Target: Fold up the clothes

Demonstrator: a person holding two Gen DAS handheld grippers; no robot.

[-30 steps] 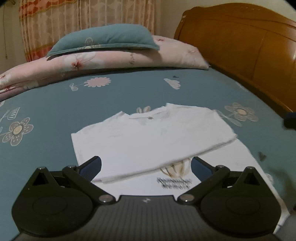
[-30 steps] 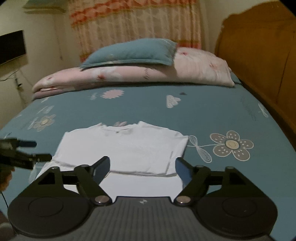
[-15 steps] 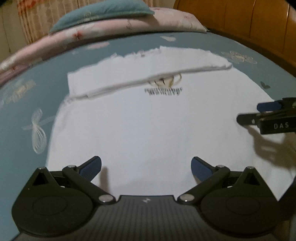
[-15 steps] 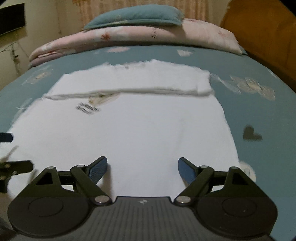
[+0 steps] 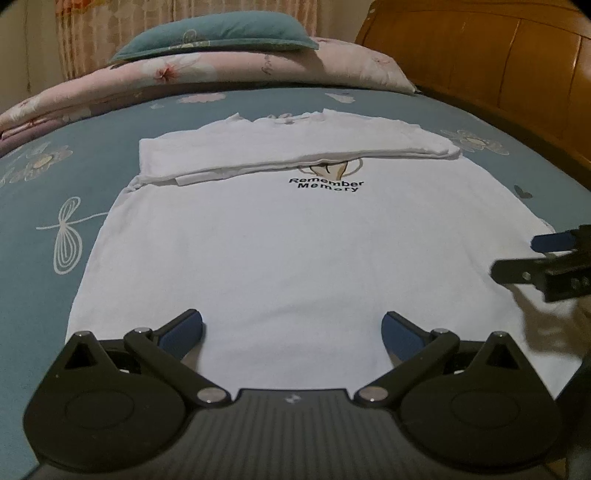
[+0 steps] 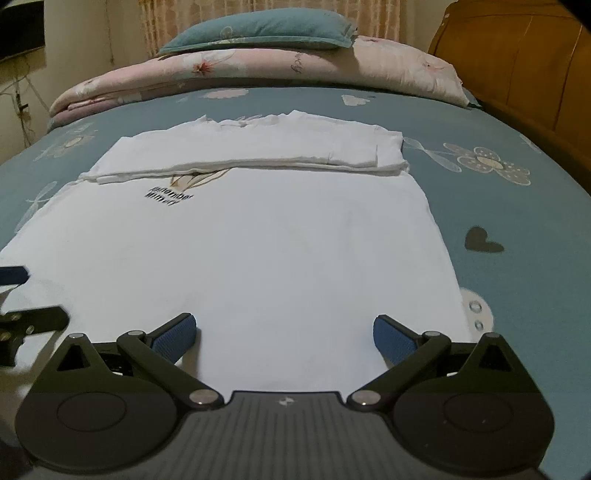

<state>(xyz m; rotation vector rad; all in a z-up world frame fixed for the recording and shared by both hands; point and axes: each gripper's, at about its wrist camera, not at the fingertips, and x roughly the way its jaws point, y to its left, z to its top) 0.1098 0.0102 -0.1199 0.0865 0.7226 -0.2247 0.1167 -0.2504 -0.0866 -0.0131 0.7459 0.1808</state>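
Observation:
A white T-shirt (image 5: 288,254) (image 6: 240,251) lies flat on the blue bed, its top part folded down over the black "Remember Memory" print (image 5: 327,184). My left gripper (image 5: 291,328) hovers low over the shirt's near hem, jaws wide open, nothing between them. My right gripper (image 6: 282,330) sits over the near hem further right, its jaws still opening, with only flat cloth below and no pad pressing on it. The right gripper's fingers (image 5: 550,242) show at the left wrist view's right edge. The left gripper's fingers (image 6: 14,275) show at the right wrist view's left edge.
The blue flowered bedsheet (image 5: 44,192) (image 6: 517,229) spreads around the shirt. A rolled pink quilt (image 5: 236,70) with a teal pillow (image 5: 218,33) lies at the far end. A wooden headboard (image 5: 498,62) runs along the right. Curtains (image 6: 306,5) hang behind.
Both grippers have dropped low over the shirt's near hem, so the shirt now fills each view. The right gripper's jaws have spread a little wider.

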